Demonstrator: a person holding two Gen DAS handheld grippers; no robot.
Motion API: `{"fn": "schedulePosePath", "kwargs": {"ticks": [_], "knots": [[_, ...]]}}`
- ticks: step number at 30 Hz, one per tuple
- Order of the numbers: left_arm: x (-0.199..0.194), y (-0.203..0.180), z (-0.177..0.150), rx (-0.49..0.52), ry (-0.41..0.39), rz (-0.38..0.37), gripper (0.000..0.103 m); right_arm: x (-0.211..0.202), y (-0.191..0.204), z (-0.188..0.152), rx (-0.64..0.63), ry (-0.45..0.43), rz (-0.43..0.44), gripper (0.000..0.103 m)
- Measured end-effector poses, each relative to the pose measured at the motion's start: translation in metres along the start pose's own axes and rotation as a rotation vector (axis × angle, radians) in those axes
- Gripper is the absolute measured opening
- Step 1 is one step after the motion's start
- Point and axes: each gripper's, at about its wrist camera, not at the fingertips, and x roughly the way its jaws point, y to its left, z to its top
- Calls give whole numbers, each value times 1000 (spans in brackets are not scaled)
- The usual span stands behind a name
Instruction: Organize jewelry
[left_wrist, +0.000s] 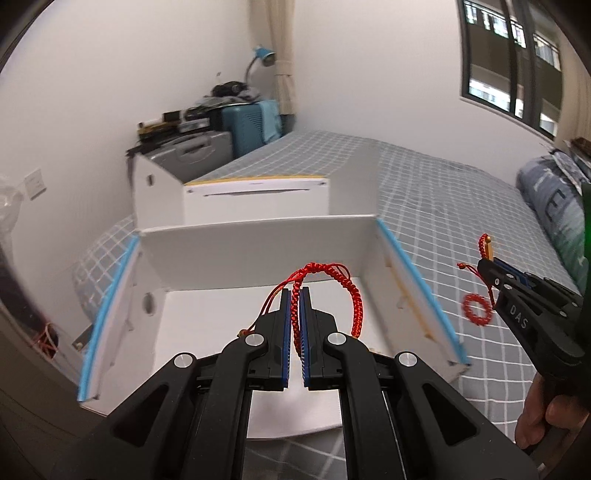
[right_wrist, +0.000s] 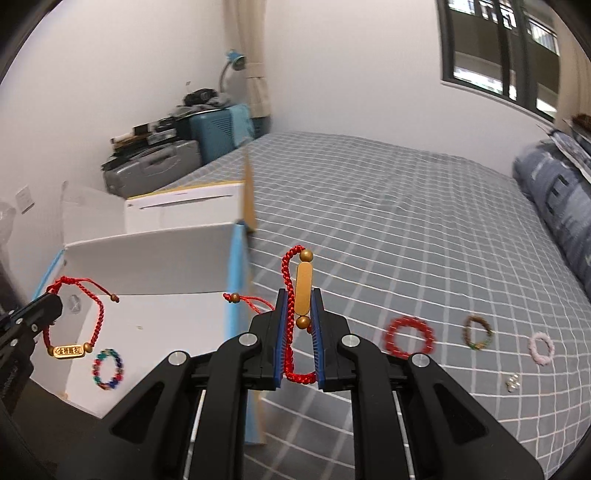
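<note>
- Grey white-checked bedsheet (right_wrist: 388, 206) carries an open white cardboard box (left_wrist: 258, 251).
- Left gripper (left_wrist: 294, 295) fingers clamp a red braided cord bracelet (left_wrist: 332, 280).
- Right gripper (right_wrist: 299, 306) fingers pinch a red cord bracelet with gold bar (right_wrist: 303, 288).

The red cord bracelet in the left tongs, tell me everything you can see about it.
The red cord bracelet is braided red cord with a gold oblong charm bearing characters, flanked by small gold beads, and thin tail cords ending in beads. The left tongs pinch its braid; the loop hangs free above the open white box, touching nothing else.
</note>
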Motion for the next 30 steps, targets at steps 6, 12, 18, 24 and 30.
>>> {"fn": "schedulePosePath", "kwargs": {"ticks": [6, 12, 18, 24, 30], "knots": [[8, 36, 2, -48, 33, 58, 4, 11, 46, 4, -56, 23, 56, 11], [19, 59, 1, -74, 78, 89, 4, 26, 84, 4, -102, 75, 101, 11], [38, 72, -3, -80, 140, 111, 4, 42, 109, 1, -133, 146, 116, 11], [57, 84, -8, -107, 213, 109, 4, 62, 117, -4, -135, 229, 115, 11], [70, 90, -13, -120, 273, 104, 4, 75, 123, -10, -134, 307, 110, 11]]}}
